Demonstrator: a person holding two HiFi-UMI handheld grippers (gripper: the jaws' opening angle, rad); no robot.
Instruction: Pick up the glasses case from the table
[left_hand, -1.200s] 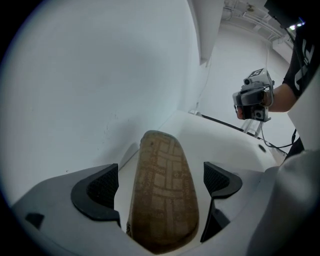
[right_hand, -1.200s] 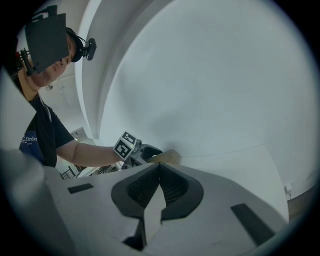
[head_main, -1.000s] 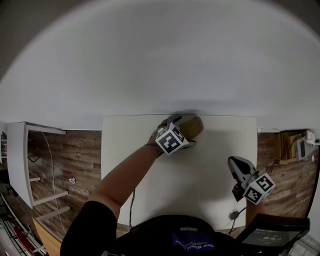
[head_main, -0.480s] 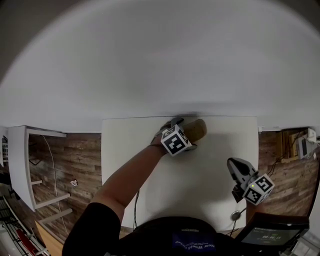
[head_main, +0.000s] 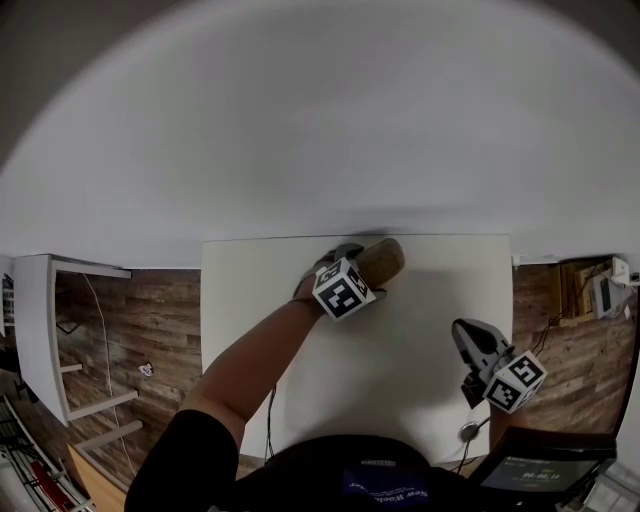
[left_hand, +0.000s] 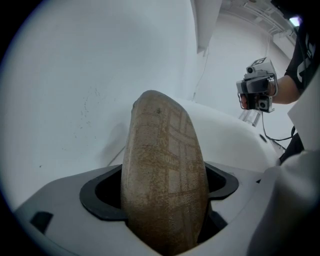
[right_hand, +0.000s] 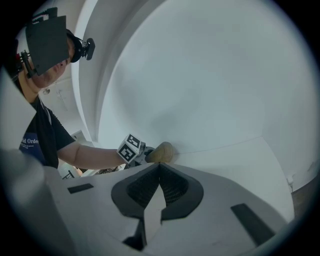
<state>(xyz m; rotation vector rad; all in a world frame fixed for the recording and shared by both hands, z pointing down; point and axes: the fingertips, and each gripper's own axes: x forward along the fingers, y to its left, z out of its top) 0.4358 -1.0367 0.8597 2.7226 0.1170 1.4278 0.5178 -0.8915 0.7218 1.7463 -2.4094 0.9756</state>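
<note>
One glasses case (head_main: 381, 260), two claws (head_main: 352, 258) (head_main: 464, 332), one table (head_main: 430, 300).

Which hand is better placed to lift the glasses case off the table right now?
Left. The left claw has the glasses case between its closing jaws. The right claw is shut, empty, and well apart from the case.

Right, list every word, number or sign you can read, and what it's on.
"Orde": white print on the shirt, cut off at the edge.
Case: a small stamp, too blurred to read.
Cubes: square marker patterns, no letters.
Screen: text too small to read.
</note>
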